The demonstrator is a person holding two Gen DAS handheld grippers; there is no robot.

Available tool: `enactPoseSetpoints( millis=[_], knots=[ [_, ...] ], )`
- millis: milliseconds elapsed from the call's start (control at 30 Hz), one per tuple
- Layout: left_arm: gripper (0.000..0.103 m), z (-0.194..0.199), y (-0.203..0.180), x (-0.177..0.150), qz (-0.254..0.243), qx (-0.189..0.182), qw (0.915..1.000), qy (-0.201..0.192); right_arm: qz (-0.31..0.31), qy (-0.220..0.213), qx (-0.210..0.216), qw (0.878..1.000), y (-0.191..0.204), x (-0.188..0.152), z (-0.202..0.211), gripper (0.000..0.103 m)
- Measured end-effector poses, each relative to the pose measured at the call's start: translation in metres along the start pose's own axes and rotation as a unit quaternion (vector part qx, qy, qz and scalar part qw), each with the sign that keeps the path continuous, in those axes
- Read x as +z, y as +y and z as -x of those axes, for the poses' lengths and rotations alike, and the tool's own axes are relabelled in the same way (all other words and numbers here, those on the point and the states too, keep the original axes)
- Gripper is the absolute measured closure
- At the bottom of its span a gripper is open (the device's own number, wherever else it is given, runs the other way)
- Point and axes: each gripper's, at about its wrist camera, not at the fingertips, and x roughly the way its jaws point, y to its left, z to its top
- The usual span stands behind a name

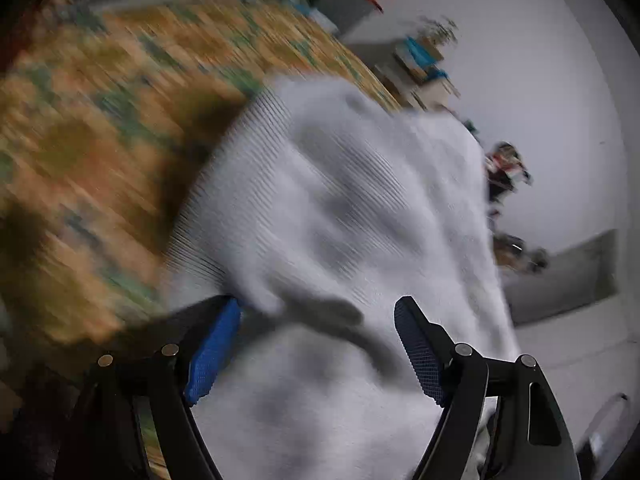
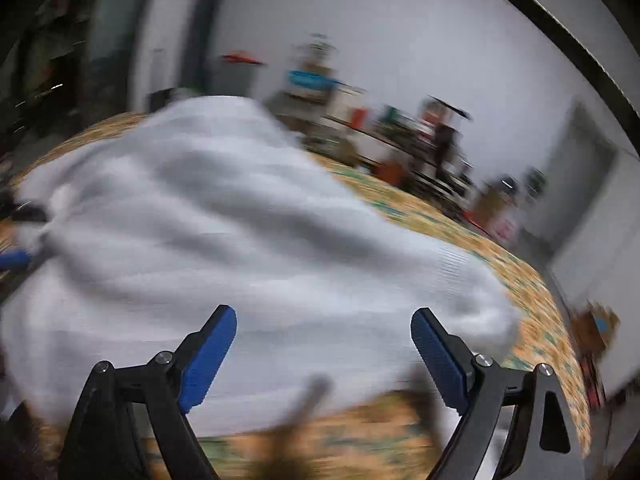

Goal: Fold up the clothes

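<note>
White walls and cluttered shelves are seen behind a surface spread with an orange-and-green floral patterned cloth (image 2: 532, 320); whether bed or counter cannot be told. On it a white ribbed knitted garment (image 2: 240, 216) is heaped, judged ready for folding. Left gripper (image 1: 320, 348) is released, knit bunched between its fingers, contact unclear. Right gripper (image 2: 324, 356) is released, hovering over the near hem, nothing grasped

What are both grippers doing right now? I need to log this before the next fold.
Left gripper: open, white knit garment between the pads, not clamped.
Right gripper: open, holding nothing, above the garment.
</note>
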Motion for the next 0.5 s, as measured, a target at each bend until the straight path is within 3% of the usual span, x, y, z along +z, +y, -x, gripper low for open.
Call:
enactPoseSetpoints(
  millis=[67, 133, 233, 300, 500],
  knots=[
    [0.028, 0.012, 0.026, 0.013, 0.010, 0.023, 0.9993, -0.028, 0.007, 0.000, 0.046, 0.999, 0.032, -0.003, 0.004, 0.012],
    [0.028, 0.018, 0.053, 0.023, 0.037, -0.047, 0.9982, 0.004, 0.006, 0.007, 0.113, 0.994, 0.065, -0.007, 0.012, 0.012],
    [0.029, 0.030, 0.066, 0.028, 0.031, -0.048, 0.9983, 0.014, 0.029, 0.017, 0.165, 0.986, 0.108, -0.016, 0.022, 0.015],
    [0.029, 0.034, 0.067, 0.028, 0.020, -0.053, 0.9982, 0.021, 0.059, 0.009, 0.178, 0.982, 0.135, -0.026, 0.030, 0.015],
    [0.029, 0.041, 0.071, 0.020, -0.029, -0.134, 0.9892, 0.050, 0.167, -0.005, 0.152, 0.974, 0.201, -0.052, 0.038, 0.015]
  ],
)
